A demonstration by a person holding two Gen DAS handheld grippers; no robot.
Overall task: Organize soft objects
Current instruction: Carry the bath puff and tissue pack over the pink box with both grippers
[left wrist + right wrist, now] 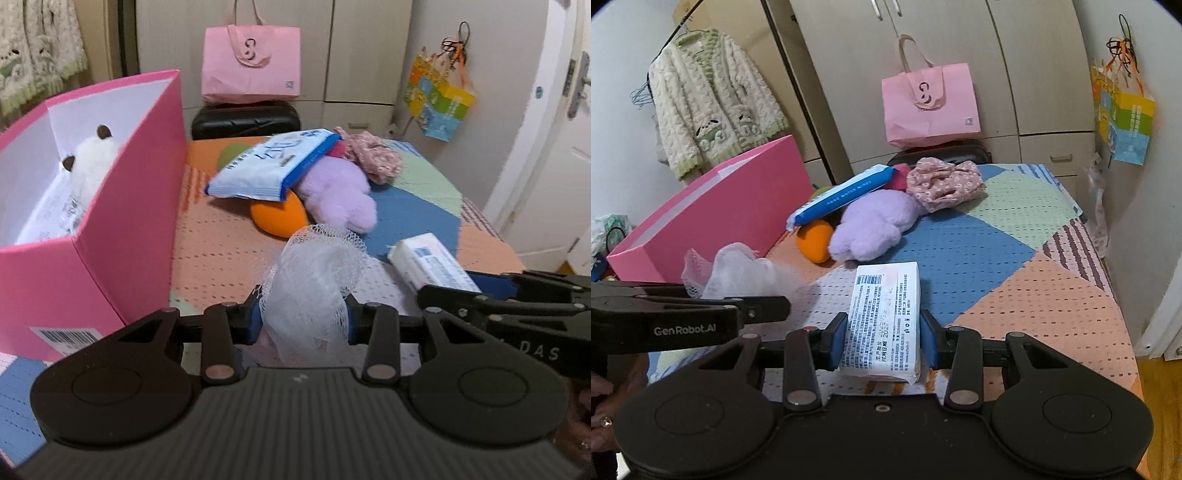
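White mesh puff (pixel 314 280), gathered between the blue pads of the left gripper (pixel 301 319); the jaws are clenched on its lower part, and the loose netting billows up and forward of them. To the left of these jaws stands the open pink box (pixel 122 206), already holding a white plush toy (pixel 88 162) and a printed pack; judged from this, the step in hand is carrying the puff over to the box. To do it well, the puff should clear the near pink wall before the jaws turn over the opening, since trailing net could snag on the rim; release should come only once the bulk of the net hangs inside, as so light a thing may cling to a pad.

White tissue pack (pixel 882 317), lying lengthwise between the pads of the right gripper (pixel 884 338); the jaws grasp it by its long sides, its far end reaching ahead of them over the patterned cloth of the counter (pixel 1052 295). The soft pack will dent under pressure, so a level carry suits it better than a harder squeeze.

The two grippers sit close side by side, the left one just beside the right jaws' left flank; they should go to the box one at a time to avoid a knock.

Ahead of both jaws, well apart from them, the remaining pile: blue wipes pack (pixel 273 166), orange ball (pixel 279 218), lilac plush toy (pixel 340 192) and floral cloth (pixel 945 182), touching one another
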